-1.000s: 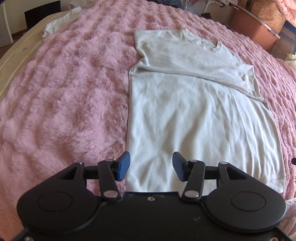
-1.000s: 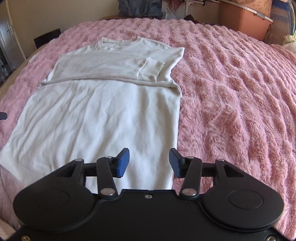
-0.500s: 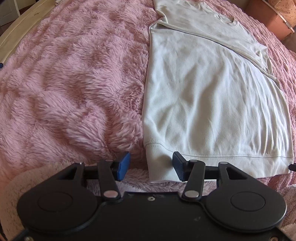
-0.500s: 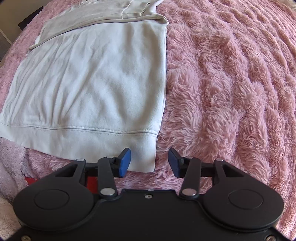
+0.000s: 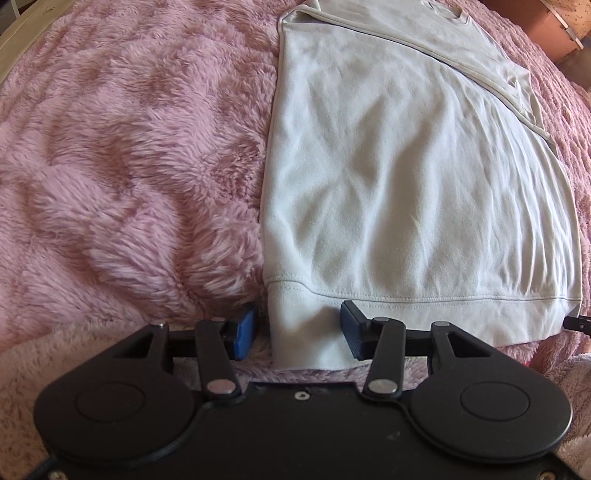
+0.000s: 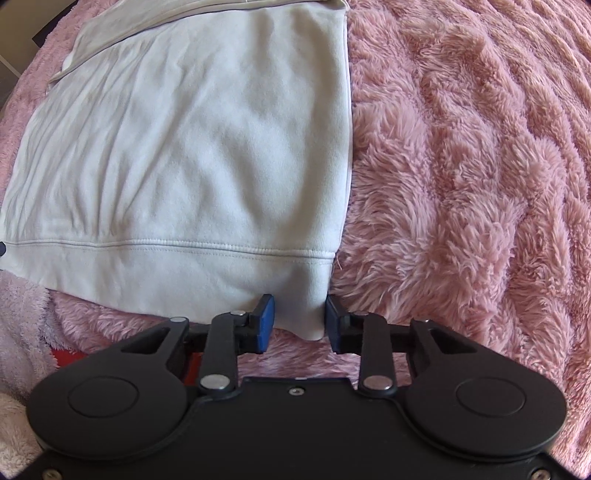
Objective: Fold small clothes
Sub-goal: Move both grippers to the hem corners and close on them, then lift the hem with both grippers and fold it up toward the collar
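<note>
A white sweatshirt (image 5: 406,177) lies flat on the pink fluffy blanket (image 5: 129,166), sleeves folded across its chest at the far end. My left gripper (image 5: 299,332) is open, its blue pads on either side of the hem's left corner. In the right wrist view the same sweatshirt (image 6: 192,147) fills the left half. My right gripper (image 6: 297,323) is open but narrower, its pads astride the hem's right corner, close to the cloth. Neither gripper is closed on the cloth.
The pink blanket (image 6: 461,166) spreads far to the right of the shirt. A brown box (image 5: 554,33) stands beyond the bed at the far right. A red patch (image 6: 70,358) shows near the bed's near edge, beside pale pink fleece (image 6: 22,332).
Both grippers have pulled back and down from over the shirt to its near hem. Each now has a hem corner between its fingers, and the right fingers have narrowed slightly.
</note>
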`<action>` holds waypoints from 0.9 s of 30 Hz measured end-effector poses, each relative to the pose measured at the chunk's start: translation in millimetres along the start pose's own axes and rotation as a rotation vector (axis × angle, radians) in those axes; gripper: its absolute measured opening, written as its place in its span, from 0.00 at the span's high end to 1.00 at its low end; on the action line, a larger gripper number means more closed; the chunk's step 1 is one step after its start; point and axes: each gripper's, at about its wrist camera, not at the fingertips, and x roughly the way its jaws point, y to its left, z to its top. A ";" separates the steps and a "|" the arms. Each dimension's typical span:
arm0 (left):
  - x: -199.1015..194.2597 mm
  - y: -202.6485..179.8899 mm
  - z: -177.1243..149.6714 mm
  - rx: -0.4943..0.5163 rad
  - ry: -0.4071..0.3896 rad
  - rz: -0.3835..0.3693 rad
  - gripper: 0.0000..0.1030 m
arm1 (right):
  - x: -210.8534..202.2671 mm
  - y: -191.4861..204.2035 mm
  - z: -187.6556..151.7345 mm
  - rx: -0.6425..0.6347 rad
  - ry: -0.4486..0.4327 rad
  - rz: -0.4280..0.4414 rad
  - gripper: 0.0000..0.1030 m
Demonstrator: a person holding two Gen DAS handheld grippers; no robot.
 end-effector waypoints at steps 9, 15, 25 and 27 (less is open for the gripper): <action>2.6 -2.5 -1.1 -0.029 -0.012 -0.047 0.90 | 1.0 -1.0 3.7 0.020 -0.010 0.021 0.90; -10.1 7.1 1.4 -0.046 -0.026 -0.100 0.94 | -12.5 -20.4 1.8 0.098 -0.037 0.087 0.91; -48.9 10.0 24.8 -0.087 -0.101 -0.278 0.96 | -48.4 -39.0 8.3 0.205 -0.119 0.208 0.91; -54.3 9.2 33.0 -0.097 -0.116 -0.314 0.96 | -56.7 -40.6 12.8 0.213 -0.144 0.229 0.92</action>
